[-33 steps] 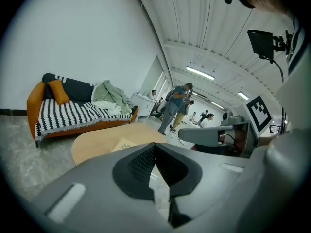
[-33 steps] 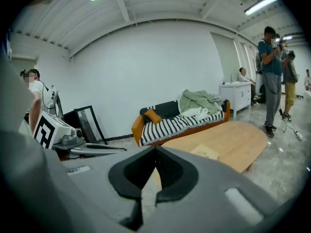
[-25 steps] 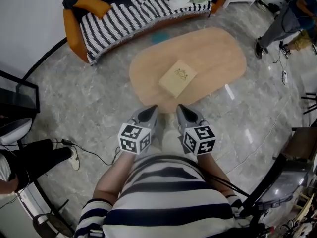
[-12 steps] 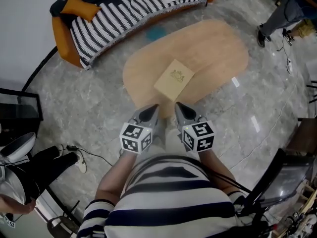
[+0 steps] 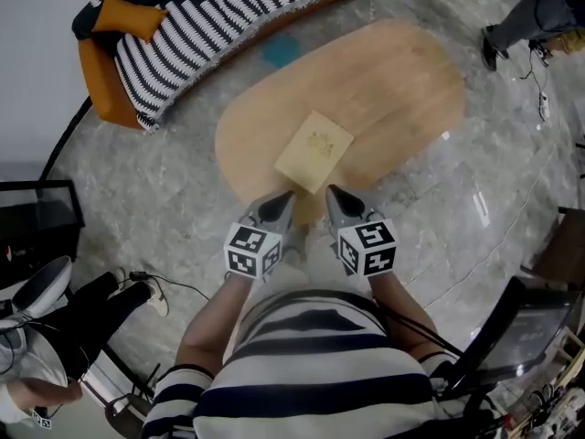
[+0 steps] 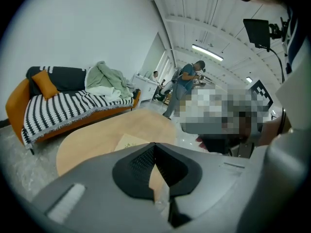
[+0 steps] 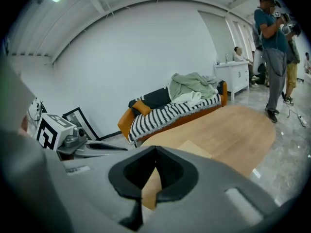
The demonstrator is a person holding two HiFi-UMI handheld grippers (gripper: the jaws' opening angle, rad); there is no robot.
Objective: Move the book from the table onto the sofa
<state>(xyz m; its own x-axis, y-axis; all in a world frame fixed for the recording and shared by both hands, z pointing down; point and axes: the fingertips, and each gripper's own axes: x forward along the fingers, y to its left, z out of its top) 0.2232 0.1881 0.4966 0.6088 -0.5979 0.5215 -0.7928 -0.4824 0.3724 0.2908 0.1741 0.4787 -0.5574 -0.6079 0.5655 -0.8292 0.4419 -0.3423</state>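
Lying on the oval wooden table (image 5: pixel 384 90), the book (image 5: pixel 313 151) is at twelve o'clock from the left gripper (image 5: pixel 284 197) and right gripper (image 5: pixel 332 192), both fully closed and empty; the striped sofa (image 5: pixel 183 35) stands at eleven.

cushion: orange cushion (image 5: pixel 117 15) is lying up in the far-left corner
blanket: pale green blanket (image 7: pixel 192 87) is sitting in a crumpled heap
bystander: bystander (image 7: pixel 272 42) in a teal shirt is standing on the grey marble floor (image 5: pixel 164 181)
cable: black cable (image 5: pixel 183 286) is trailing across that floor
frame: black frame (image 7: pixel 80 120) is leaning against the white wall (image 7: pixel 121 57)
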